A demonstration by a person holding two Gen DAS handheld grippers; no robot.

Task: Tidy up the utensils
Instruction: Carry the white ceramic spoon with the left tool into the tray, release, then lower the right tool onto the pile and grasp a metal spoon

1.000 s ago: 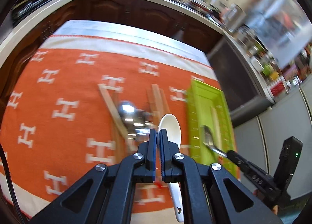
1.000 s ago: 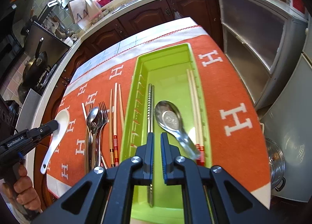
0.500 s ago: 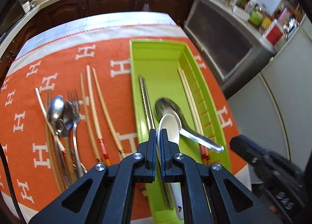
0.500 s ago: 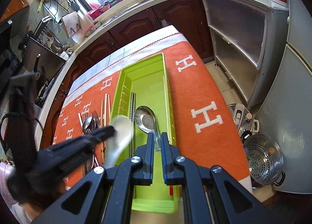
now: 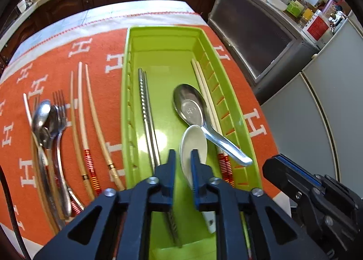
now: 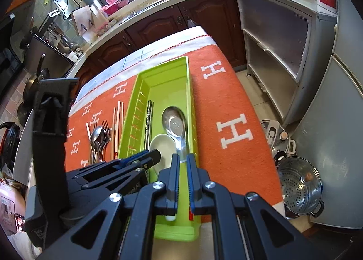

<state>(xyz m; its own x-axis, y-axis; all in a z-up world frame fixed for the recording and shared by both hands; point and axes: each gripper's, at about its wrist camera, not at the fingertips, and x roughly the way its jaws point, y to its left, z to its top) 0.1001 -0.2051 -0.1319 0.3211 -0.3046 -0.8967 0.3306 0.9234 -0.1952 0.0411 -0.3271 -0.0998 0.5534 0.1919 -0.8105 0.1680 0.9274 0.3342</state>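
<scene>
One orange cloth [image 5: 56, 74] printed with white H letters covers the table. One green tray [image 5: 163, 40] lies along its right side. In the tray: one pair of steel chopsticks [image 5: 147, 119], one pair of pale chopsticks [image 5: 204, 87] by the right wall, one metal spoon [image 5: 190, 108], one white spoon [image 5: 192, 144]. My left tongs [image 5: 182, 158] have just been spreading, the white spoon loose between them. My right tongs [image 6: 182, 162] are pressed nearly together, pinching nothing.
</scene>
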